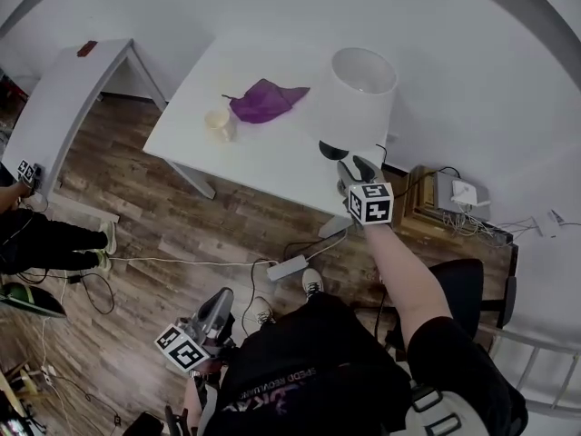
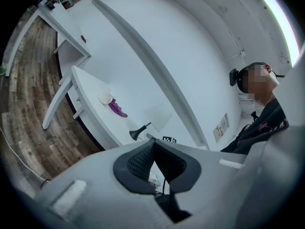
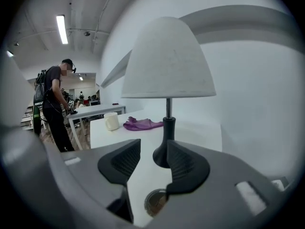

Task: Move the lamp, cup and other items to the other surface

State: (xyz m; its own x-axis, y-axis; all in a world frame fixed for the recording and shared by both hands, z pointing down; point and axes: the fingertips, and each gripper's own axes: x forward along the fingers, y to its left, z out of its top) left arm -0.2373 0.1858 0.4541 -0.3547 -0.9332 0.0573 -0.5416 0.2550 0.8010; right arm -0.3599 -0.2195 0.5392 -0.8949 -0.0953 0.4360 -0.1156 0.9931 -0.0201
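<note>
Lamp first: my right gripper, fingers spread and empty, lines up on the black base of the lamp, which stands near the closest edge of the white surface. To the lamp's left lies a purple cloth, and beyond that the cup. None of the three has yet gone to the other surface, well apart on the lamp's left. My left gripper hangs low by my side, well clear of the lamp, fingers pressed together on nothing.

The lamp looks top-heavy, with a wide shade on a thin stem. A pinch low on the base could let it swing or tip as it lifts. My right-hand finger sits in line with the base and could knock it toward the edge if I push in off-centre. From my head view the shade hides most of the base, so I would have to judge the close from the right gripper view.
</note>
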